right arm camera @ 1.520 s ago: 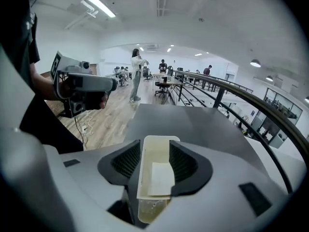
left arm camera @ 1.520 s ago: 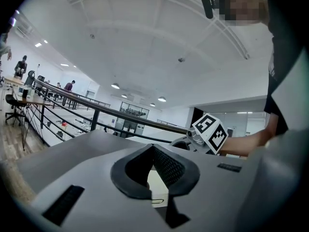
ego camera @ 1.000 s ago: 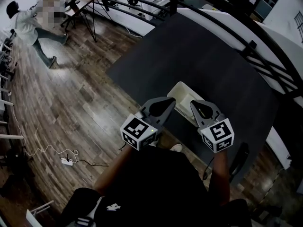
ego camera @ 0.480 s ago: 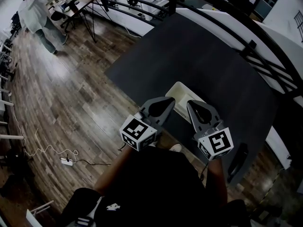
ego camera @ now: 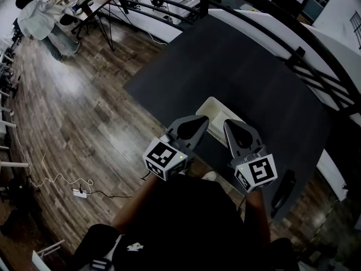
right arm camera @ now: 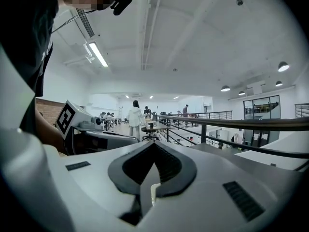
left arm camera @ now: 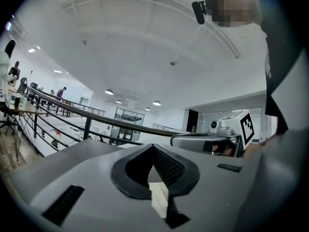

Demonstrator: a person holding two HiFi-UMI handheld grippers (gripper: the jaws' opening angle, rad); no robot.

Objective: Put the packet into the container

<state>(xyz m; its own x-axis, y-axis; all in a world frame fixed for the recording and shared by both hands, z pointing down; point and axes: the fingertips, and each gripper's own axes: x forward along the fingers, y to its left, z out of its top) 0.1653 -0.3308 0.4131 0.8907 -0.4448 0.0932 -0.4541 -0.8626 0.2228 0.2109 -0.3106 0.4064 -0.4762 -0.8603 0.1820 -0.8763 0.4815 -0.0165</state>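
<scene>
A white rectangular container (ego camera: 216,107) lies on the dark table (ego camera: 248,66), close to its near edge. Both grippers hover over the container's near end and hide part of it. My left gripper (ego camera: 205,119) is shut with nothing between its fingers, and a strip of the pale container (left arm camera: 158,197) shows below its tips (left arm camera: 153,146). My right gripper (ego camera: 228,124) is also shut and empty, its tips (right arm camera: 153,145) meeting in a point. Each gripper shows in the other's view: the right gripper (left arm camera: 205,142) and the left gripper (right arm camera: 94,138). No packet is visible in any view.
A black railing (ego camera: 293,52) runs along the table's far side. A dark object (ego camera: 283,188) lies at the table's near right corner. Wood floor (ego camera: 84,123) lies to the left, with a person (ego camera: 36,21) beside a desk far off.
My right gripper has drawn back a little toward me. The left gripper has hardly moved. The person in the background has walked further away to the left.
</scene>
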